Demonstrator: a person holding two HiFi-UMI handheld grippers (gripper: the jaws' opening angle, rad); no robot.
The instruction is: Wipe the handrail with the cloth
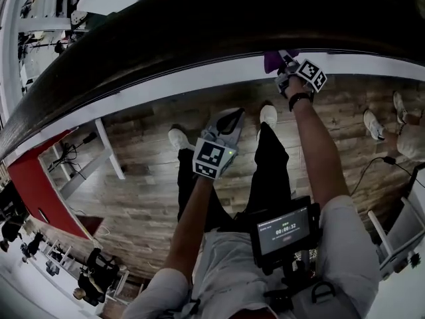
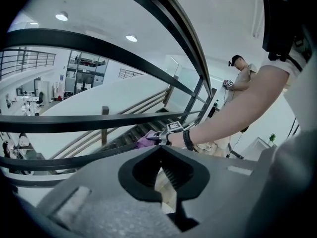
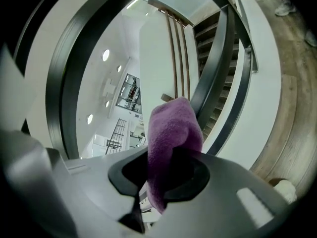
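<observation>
Two hand-held grippers are in play, and only one is working. The right hand-held gripper (image 1: 287,66) is clamped on a purple cloth (image 1: 272,60); its own view shows the cloth pinched between the jaws, with a fold standing up past them. In the head view the cloth sits at the near edge of the dark, curved handrail (image 1: 199,25), right of its middle, and seems to be pressed against it. The left hand-held gripper (image 1: 227,117) hangs clear of the rail, over the wooden floor (image 1: 139,198) in front of the person. Its jaws are closed together with nothing between them.

As for progress, the wipe looks to be under way, since the cloth is in hand and at the rail. How much is done cannot be told, because the rail's surface looks equally dark on both sides of the cloth, with no streak or sheen. A long stretch sweeps away to the left, so most of the length probably remains.

No containers appear in any view.
</observation>
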